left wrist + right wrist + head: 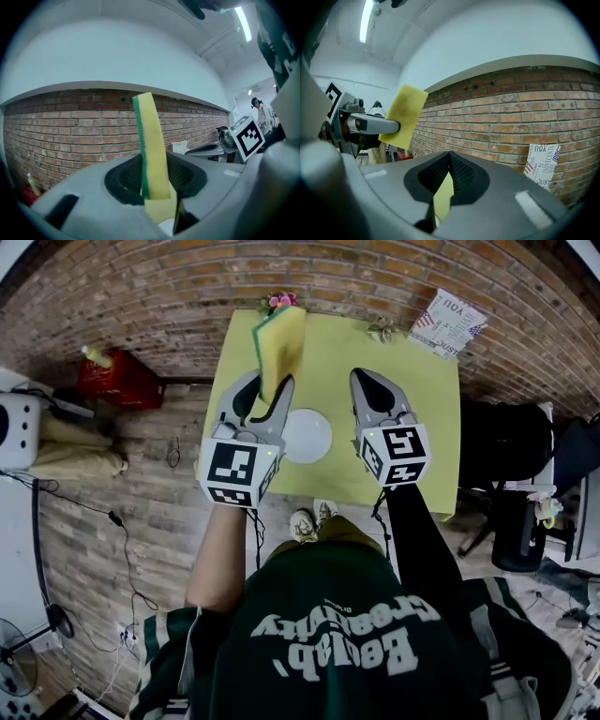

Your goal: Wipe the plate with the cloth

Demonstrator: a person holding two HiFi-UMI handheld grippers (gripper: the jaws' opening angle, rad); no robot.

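left hand-held gripper (269, 385) clamps the yellow-and-green sponge cloth (279, 334) upright; right hand-held gripper (367, 379) is closed, empty. round white plate (307, 435) sits on the yellow bench (422, 409), at the cloth's 5 o'clock. gripped by one end, the cloth may twist loose under wiping pressure.

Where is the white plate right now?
In the head view, the white plate lies on the yellow table, showing just between the left gripper, which holds a sponge upright, and the right gripper.
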